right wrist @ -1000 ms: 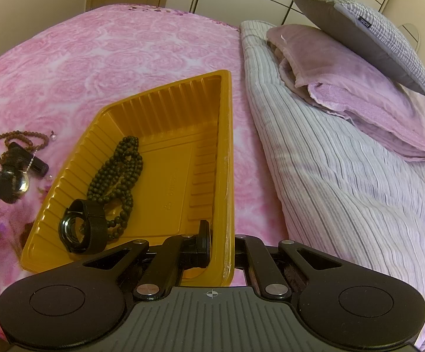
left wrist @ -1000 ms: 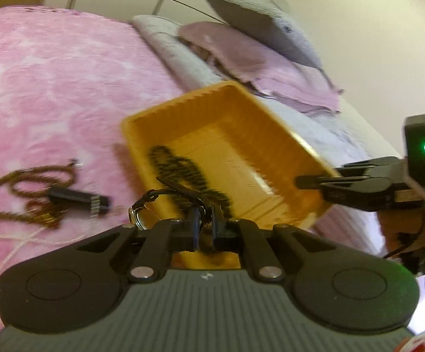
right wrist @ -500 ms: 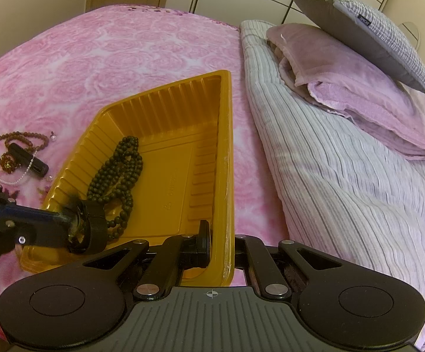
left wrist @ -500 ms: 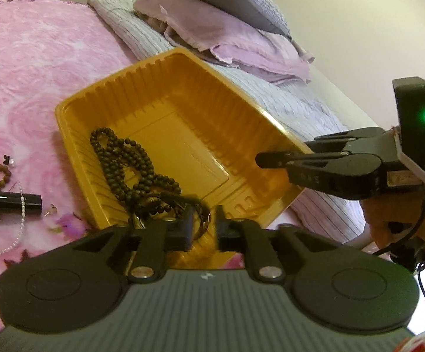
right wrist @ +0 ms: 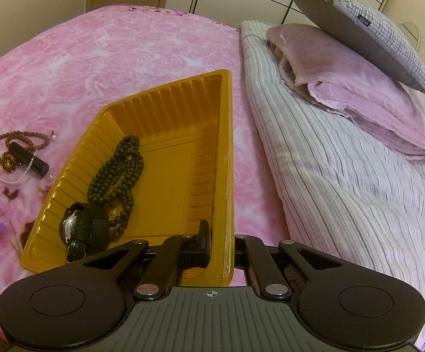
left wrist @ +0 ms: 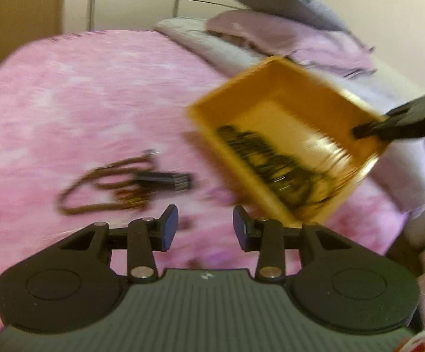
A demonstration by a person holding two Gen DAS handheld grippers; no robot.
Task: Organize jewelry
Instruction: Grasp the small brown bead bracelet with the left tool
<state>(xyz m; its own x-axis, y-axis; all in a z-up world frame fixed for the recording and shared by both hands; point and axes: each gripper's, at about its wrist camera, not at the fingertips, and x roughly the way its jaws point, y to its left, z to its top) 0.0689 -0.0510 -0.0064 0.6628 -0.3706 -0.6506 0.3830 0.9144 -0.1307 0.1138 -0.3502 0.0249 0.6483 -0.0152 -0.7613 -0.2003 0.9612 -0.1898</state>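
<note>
A yellow ribbed tray [right wrist: 227, 146] lies on the pink bedspread, and my right gripper [right wrist: 220, 242] is shut on its near rim. Inside are a dark bead necklace [right wrist: 118, 176] and a black watch [right wrist: 80, 228]. Left of the tray lie a brown bead necklace [right wrist: 13, 143], a black tube [right wrist: 30, 161] and a thin pearl strand [right wrist: 7, 179]. In the blurred left wrist view my left gripper [left wrist: 205, 226] hangs over the bedspread, jaws opening with nothing between them. There the brown necklace [left wrist: 95, 182] lies ahead to the left and the tray [left wrist: 285, 111] to the right.
A striped grey quilt [right wrist: 329, 176] runs along the tray's right side. Folded lilac cloth [right wrist: 359, 88] and a grey pillow [right wrist: 359, 29] are stacked on it. Cupboard doors and a wall stand behind the bed. The pink bedspread [right wrist: 124, 58] stretches far beyond the tray.
My left gripper carried the black watch over the tray, let it go there, and swung back left with wider jaws. The right gripper and tray stayed put.
</note>
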